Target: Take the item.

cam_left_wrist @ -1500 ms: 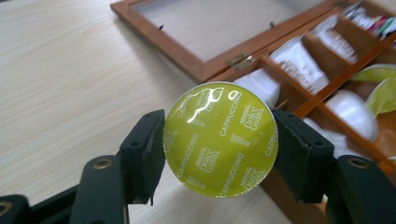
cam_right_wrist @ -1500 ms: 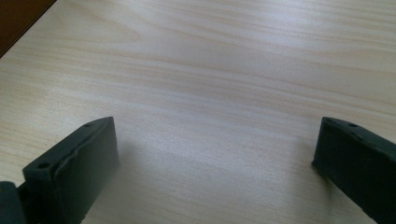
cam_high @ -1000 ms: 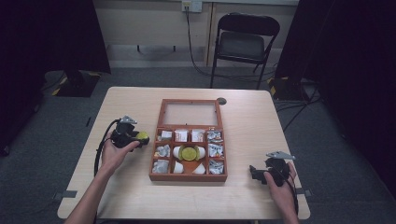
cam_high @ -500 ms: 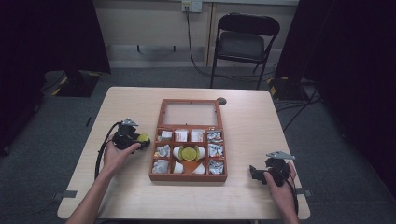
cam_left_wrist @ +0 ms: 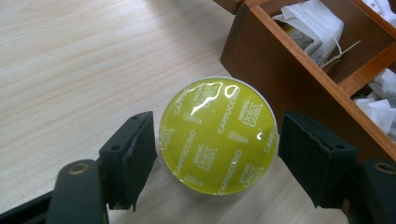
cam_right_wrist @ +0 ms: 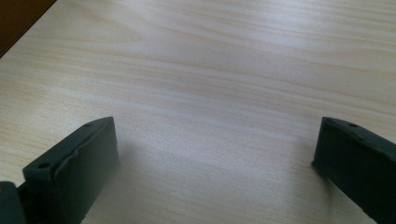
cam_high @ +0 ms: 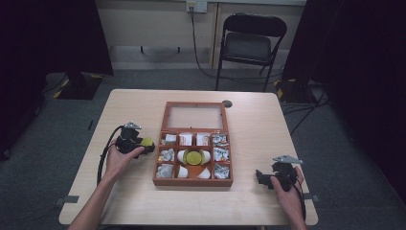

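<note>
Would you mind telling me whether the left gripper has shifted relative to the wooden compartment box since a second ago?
Yes: the left gripper moved slightly down the picture beside the wooden box.

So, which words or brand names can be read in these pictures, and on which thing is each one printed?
"CAPPUCCINO": repeated on the yellow-green capsule lid, between the left claw's open jaws.
"NESCAFÉ Dolce Gusto": same lid, small print, partly under glare.
Tea bags in the wooden box: no print readable.

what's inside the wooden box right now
The box holds white packets in its side cells and a yellow-green capsule in the middle among white capsules. Anything underneath them is covered.
</note>
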Demonstrator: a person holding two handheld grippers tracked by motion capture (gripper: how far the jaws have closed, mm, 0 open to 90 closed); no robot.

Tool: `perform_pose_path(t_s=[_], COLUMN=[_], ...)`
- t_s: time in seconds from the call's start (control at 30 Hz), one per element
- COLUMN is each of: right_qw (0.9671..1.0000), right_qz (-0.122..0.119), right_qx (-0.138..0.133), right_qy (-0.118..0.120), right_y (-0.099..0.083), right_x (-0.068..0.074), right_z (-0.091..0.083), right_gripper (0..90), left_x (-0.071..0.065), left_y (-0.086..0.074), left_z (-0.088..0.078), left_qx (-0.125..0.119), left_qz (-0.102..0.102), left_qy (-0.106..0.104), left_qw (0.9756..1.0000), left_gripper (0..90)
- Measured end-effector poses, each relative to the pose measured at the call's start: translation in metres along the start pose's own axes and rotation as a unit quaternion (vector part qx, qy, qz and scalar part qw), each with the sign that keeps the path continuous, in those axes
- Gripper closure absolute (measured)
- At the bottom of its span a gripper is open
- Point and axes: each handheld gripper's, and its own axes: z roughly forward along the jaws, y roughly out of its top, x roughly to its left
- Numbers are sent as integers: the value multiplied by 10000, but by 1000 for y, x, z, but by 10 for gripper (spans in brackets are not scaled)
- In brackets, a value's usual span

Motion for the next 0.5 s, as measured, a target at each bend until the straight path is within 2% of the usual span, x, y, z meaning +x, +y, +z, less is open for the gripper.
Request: perform_pose_path(t_s=[0.07, 0.3, 0.5], right_qw=[10000, 10000, 10000], right_qz=[0, -2, -7], right_qx=[3, 3, 1], right_qy=[2, 4, 9], right_y=[0, 0, 0], right_x=[0, 0, 0], right_z=[0, 0, 0], right_gripper=[0, 0, 0], left_x=[1, -1, -4], left_y=[0, 2, 4], left_z=[-1, -9, -16], left_qx=[-80, -208, -299], left_qz=[-21, -11, 43], left_qy=[-31, -65, -38], left_qw=[10000, 9998, 9995], left_gripper=[219, 171, 169])
